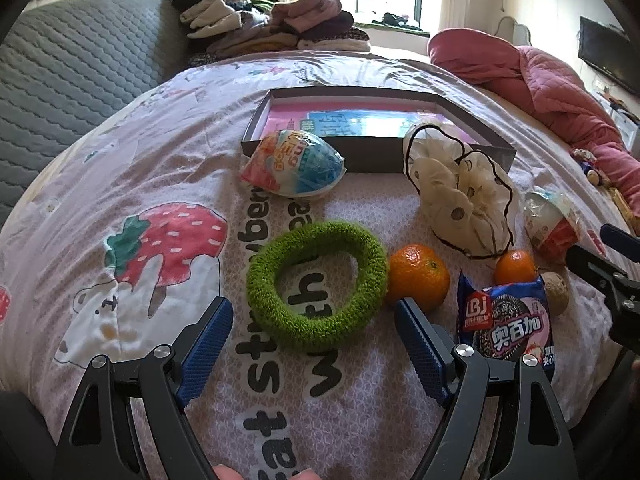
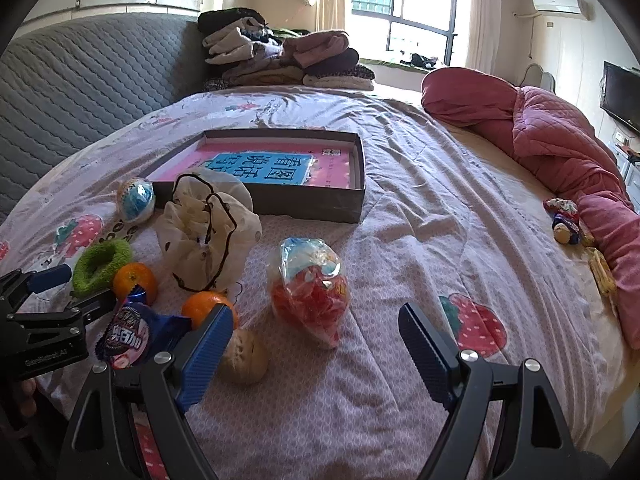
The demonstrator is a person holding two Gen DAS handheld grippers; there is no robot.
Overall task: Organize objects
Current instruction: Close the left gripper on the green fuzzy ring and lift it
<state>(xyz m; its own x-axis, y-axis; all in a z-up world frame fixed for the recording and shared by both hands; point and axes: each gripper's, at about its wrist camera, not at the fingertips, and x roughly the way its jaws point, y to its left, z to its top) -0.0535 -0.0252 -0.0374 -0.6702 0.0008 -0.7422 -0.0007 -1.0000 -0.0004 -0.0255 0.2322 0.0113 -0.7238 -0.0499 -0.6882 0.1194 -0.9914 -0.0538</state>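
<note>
Left wrist view: green scrunchie (image 1: 317, 285) flat on bedsheet (image 1: 120, 152), dead ahead between my left gripper (image 1: 314, 312) pads, spread wide, empty. Mandarin (image 1: 418, 276) touches its right side; grey box (image 1: 360, 160) beyond. My right gripper (image 2: 316, 326), also agape, sits nearer red-blue snack bag (image 2: 310, 288). Left nearer scrunchie.

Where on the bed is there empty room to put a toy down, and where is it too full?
Bare sheet lies right of the box, between it and the pink quilt, and ahead of the right gripper by the printed strawberry. It is crowded around the green ring, oranges, cookie pack and cream pouch.
</note>
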